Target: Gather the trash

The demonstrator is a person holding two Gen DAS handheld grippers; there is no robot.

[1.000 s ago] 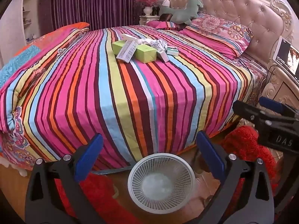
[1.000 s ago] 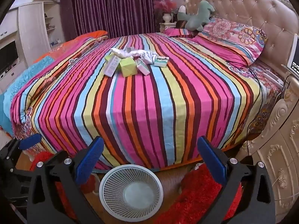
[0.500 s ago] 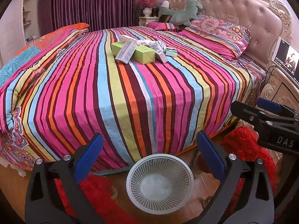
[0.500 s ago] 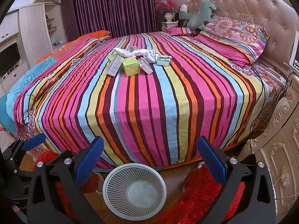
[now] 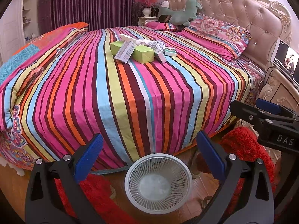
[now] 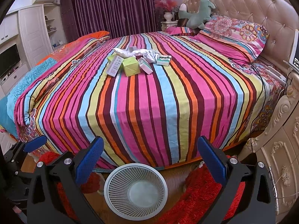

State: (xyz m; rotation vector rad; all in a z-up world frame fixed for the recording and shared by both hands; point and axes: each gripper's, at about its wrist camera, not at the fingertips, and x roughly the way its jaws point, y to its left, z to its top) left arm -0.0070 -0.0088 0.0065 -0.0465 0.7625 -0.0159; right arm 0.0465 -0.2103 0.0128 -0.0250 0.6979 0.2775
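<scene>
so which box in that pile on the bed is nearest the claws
The lime green box: its front corner reaches closest to the foot of the bed, with the white printed carton leaning beside it.

I am reading only one marking: the white letters "DAS" are showing on the black body of the right tongs [image 5: 269,112], which are reaching in from the right of my left tongs' view. The white carton [image 5: 125,52] lying far ahead of the tongs on the bed is carrying printed lines, but they are coming through too small for me to read. The laptop screen [image 5: 286,60] to the far right is showing text too, equally illegible.
</scene>
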